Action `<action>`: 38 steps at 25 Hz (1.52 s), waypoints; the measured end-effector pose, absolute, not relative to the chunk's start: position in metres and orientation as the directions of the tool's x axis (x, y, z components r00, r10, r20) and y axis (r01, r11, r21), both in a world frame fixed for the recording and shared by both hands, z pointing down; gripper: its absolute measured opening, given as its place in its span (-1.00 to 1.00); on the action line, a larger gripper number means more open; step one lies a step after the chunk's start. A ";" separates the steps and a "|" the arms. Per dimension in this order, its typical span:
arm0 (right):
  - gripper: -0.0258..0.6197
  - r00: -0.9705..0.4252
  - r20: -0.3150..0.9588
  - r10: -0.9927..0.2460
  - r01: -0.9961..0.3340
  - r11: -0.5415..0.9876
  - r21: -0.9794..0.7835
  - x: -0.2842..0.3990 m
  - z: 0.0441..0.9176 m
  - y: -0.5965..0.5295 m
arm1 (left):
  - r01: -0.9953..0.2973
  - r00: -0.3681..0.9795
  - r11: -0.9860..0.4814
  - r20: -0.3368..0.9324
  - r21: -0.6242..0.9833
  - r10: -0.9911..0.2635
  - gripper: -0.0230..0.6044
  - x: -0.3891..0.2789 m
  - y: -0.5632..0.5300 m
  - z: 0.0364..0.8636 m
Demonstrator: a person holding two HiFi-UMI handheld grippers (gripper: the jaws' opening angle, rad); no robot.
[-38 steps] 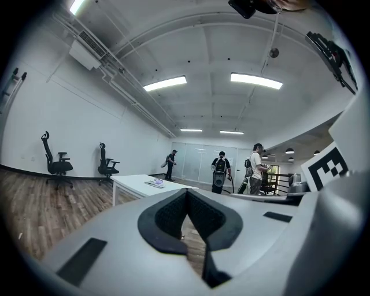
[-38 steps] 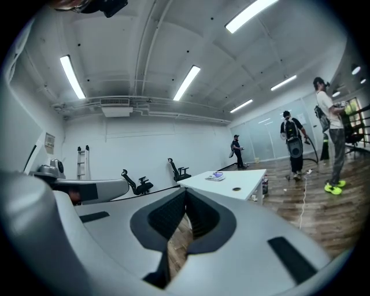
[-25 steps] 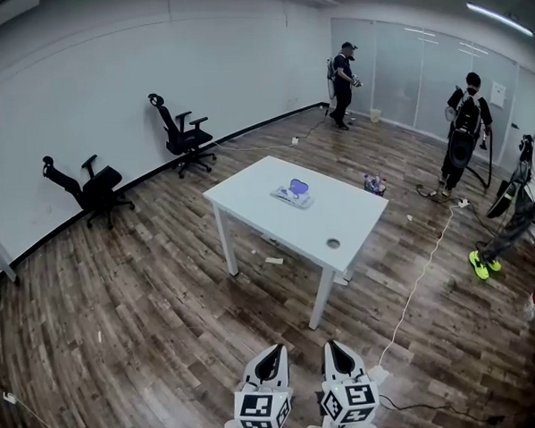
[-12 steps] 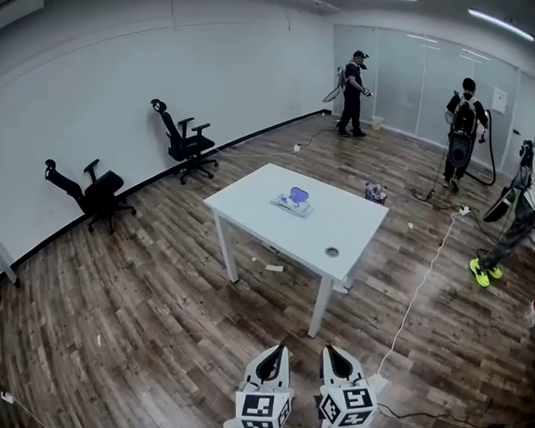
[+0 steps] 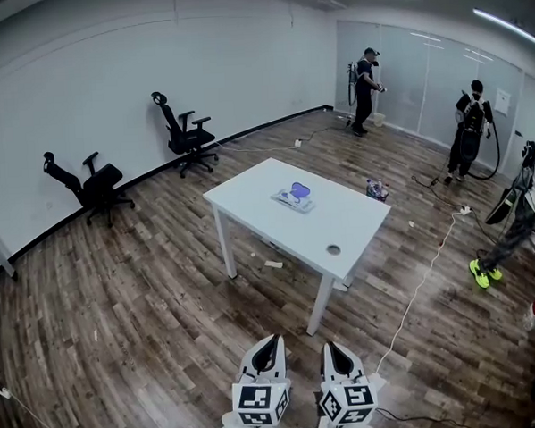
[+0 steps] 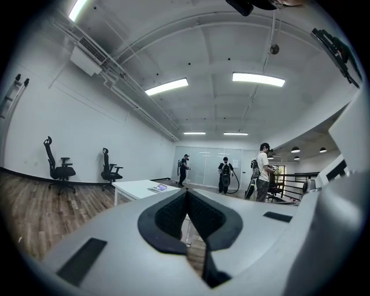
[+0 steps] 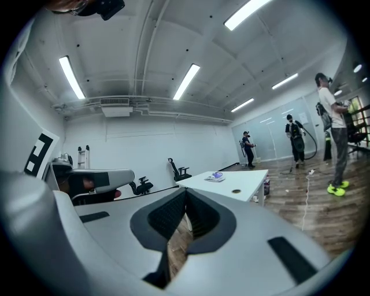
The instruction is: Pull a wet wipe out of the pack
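Note:
The wet wipe pack (image 5: 294, 196), pale with a purple lid, lies on the far part of a white table (image 5: 339, 218) across the room. It shows small in the left gripper view as the pack (image 6: 158, 188) and in the right gripper view as the pack (image 7: 216, 177). My left gripper (image 5: 268, 353) and right gripper (image 5: 337, 355) are held side by side at the bottom of the head view, well short of the table. Both point level toward it. Each has its jaws shut with nothing between them.
Two black office chairs (image 5: 185, 134) (image 5: 85, 183) stand by the left wall. A white cable (image 5: 423, 276) runs over the wood floor right of the table. Several people (image 5: 470, 135) stand at the far right by the glass wall. A small round hole (image 5: 333, 249) marks the table's near end.
The view has shifted slightly toward the table. The left gripper has crept forward a little. The person at the far glass wall has walked to the right.

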State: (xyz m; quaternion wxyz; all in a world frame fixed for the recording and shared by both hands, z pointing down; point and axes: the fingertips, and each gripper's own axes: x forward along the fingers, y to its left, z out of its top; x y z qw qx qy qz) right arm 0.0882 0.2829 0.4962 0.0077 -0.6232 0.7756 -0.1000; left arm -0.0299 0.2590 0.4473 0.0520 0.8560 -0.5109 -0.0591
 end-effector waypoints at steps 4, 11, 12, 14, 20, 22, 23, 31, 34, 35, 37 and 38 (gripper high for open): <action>-0.89 -0.222 0.104 -0.969 -0.967 0.206 -0.152 0.085 0.491 0.271 | -0.867 0.467 -0.469 -0.053 0.168 -0.883 -0.93 -0.034 0.250 0.442; -0.89 -0.241 0.117 -0.963 -0.962 0.221 -0.160 0.079 0.499 0.258 | -0.875 0.451 -0.453 -0.054 0.171 -0.891 -0.93 -0.038 0.236 0.443; -0.89 -0.239 0.119 -0.964 -0.962 0.219 -0.161 0.080 0.500 0.256 | -0.876 0.450 -0.451 -0.049 0.172 -0.892 -0.93 -0.039 0.233 0.445; -0.89 -0.236 0.125 -0.964 -0.963 0.215 -0.161 0.080 0.501 0.250 | -0.875 0.449 -0.448 -0.038 0.185 -0.893 -0.93 -0.041 0.227 0.449; -0.89 -0.248 0.128 -0.960 -0.960 0.226 -0.165 0.076 0.505 0.227 | -0.874 0.449 -0.445 -0.024 0.195 -0.893 -0.93 -0.042 0.204 0.454; -0.89 -0.255 0.129 -0.958 -0.959 0.234 -0.158 0.074 0.505 0.218 | -0.876 0.448 -0.444 -0.021 0.190 -0.894 -0.93 -0.043 0.195 0.455; -0.89 -0.255 0.130 -0.958 -0.960 0.234 -0.155 0.075 0.507 0.213 | -0.876 0.449 -0.445 -0.020 0.185 -0.893 -0.93 -0.042 0.190 0.456; -0.89 -0.247 0.138 -0.959 -0.962 0.225 -0.155 0.080 0.503 0.164 | -0.874 0.457 -0.452 -0.016 0.177 -0.890 -0.93 -0.039 0.140 0.452; -0.89 -0.241 0.129 -0.962 -0.963 0.221 -0.153 0.079 0.494 0.144 | -0.870 0.463 -0.460 -0.025 0.175 -0.886 -0.93 -0.038 0.120 0.446; -0.89 -0.240 0.127 -0.962 -0.963 0.220 -0.154 0.078 0.493 0.137 | -0.869 0.466 -0.463 -0.028 0.173 -0.884 -0.93 -0.039 0.114 0.444; -0.89 -0.240 0.123 -0.963 -0.963 0.220 -0.157 0.076 0.493 0.124 | -0.867 0.471 -0.469 -0.031 0.169 -0.882 -0.93 -0.039 0.101 0.442; -0.89 -0.240 0.122 -0.963 -0.963 0.220 -0.158 0.075 0.493 0.117 | -0.866 0.473 -0.471 -0.033 0.169 -0.881 -0.93 -0.039 0.094 0.442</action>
